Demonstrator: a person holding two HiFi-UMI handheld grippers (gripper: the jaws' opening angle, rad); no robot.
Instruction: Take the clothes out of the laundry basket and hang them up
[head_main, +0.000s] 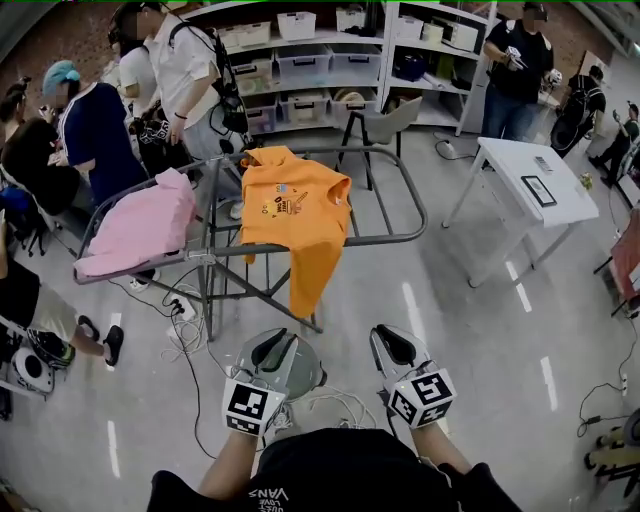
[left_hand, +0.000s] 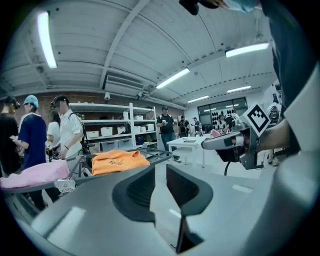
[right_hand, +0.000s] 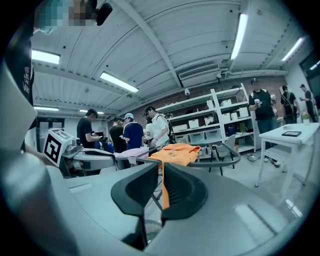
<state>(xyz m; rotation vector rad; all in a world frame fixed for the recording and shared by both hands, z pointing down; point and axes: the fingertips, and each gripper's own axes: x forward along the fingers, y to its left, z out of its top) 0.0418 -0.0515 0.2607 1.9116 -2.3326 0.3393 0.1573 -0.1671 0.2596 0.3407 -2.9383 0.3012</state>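
Orange T-shirt (head_main: 295, 205) and pink garment (head_main: 140, 230) drape the grey metal rack (head_main: 385, 240). Left gripper (head_main: 275, 340) and right gripper (head_main: 392, 340): jaws barely parted, empty. Should widen before dipping into round grey basket (head_main: 316, 376).

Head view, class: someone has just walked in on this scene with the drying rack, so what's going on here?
A person holds a left hand-held gripper and a right hand-held gripper low in front of them, by a round grey basket on the floor. Both have their jaws narrowly apart and hold nothing. On the drying rack ahead, an orange T-shirt and a pink garment are already draped.
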